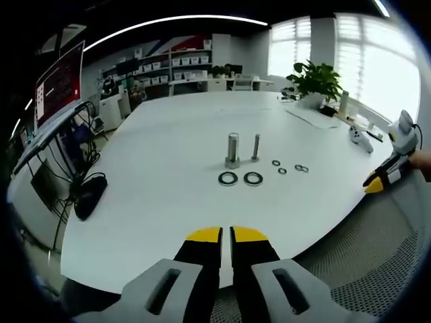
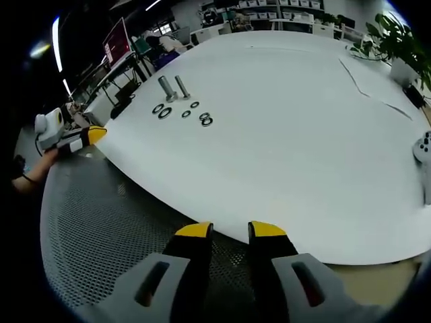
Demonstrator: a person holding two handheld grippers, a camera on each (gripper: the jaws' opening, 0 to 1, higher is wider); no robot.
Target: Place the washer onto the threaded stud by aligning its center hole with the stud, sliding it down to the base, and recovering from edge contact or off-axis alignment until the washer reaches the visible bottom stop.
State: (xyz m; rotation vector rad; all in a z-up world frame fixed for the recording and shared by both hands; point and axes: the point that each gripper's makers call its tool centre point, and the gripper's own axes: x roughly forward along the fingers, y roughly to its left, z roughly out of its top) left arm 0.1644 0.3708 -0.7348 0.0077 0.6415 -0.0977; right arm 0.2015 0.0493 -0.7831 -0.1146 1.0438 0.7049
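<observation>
Two threaded studs stand upright near the middle of the white table [image 1: 168,202]: a thick one [image 1: 232,151] and a thin one [image 1: 256,147]. Two large washers [image 1: 227,178] [image 1: 253,178] lie flat in front of them, with several small washers [image 1: 282,171] to their right. My left gripper [image 1: 226,235] hovers off the table's near edge, jaws almost together with nothing between them. In the right gripper view the studs [image 2: 166,88] and washers [image 2: 164,113] sit far off at upper left. My right gripper [image 2: 231,231] is over a grey mesh surface, jaws apart and empty. Each gripper appears in the other's view [image 1: 384,176] [image 2: 77,139].
A potted plant [image 1: 313,81], papers [image 1: 313,118] and a white controller [image 1: 360,138] sit at the table's far right. A monitor [image 1: 60,84], cables and a black object [image 1: 89,195] stand to the left. Grey perforated mesh [image 2: 101,222] borders the table's edge. Shelves line the back wall.
</observation>
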